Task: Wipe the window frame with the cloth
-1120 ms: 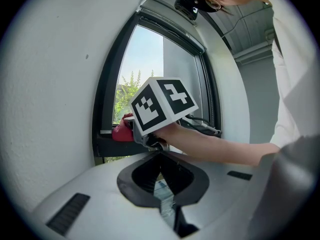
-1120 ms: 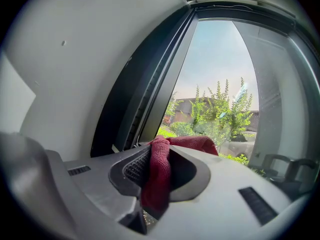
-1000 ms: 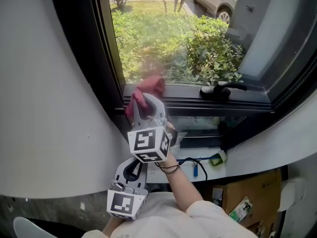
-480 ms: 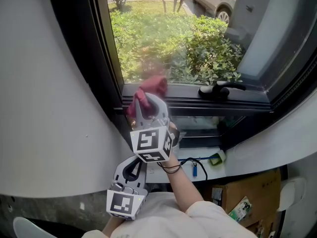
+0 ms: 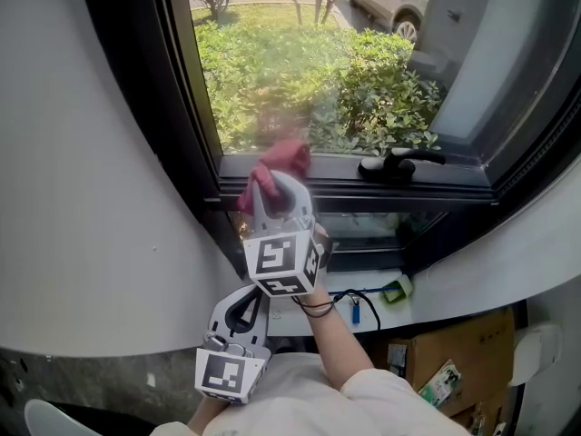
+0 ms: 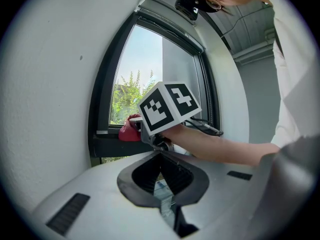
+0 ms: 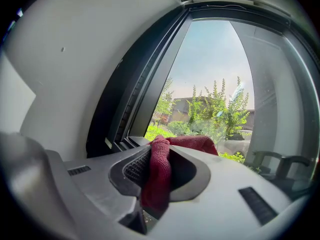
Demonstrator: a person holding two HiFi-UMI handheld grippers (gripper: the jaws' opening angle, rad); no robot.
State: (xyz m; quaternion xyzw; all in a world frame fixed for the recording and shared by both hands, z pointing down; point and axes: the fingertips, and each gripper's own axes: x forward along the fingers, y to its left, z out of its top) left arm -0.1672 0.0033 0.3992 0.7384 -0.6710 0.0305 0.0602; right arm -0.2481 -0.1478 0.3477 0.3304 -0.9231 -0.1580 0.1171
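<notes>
A dark red cloth (image 5: 285, 160) is bunched against the bottom rail of the black window frame (image 5: 381, 194), near its left corner. My right gripper (image 5: 273, 185) is shut on the cloth and presses it onto the rail. In the right gripper view the cloth (image 7: 158, 174) fills the space between the jaws, and the frame's left upright (image 7: 142, 86) rises just beyond. My left gripper (image 5: 238, 311) hangs lower, close to the person's body, away from the window. Its jaws (image 6: 163, 173) stand together with nothing held, and it looks toward the cloth (image 6: 128, 132).
A black window handle (image 5: 400, 163) lies on the rail to the right of the cloth. Below, a white sill (image 5: 454, 284) carries a black cable, a small blue item (image 5: 359, 312) and a green item (image 5: 398, 290). A cardboard box (image 5: 454, 357) stands lower right. White wall (image 5: 82, 198) curves at the left.
My right gripper has slid the cloth a little to the right along the bottom rail. The left gripper has stayed where it was.
</notes>
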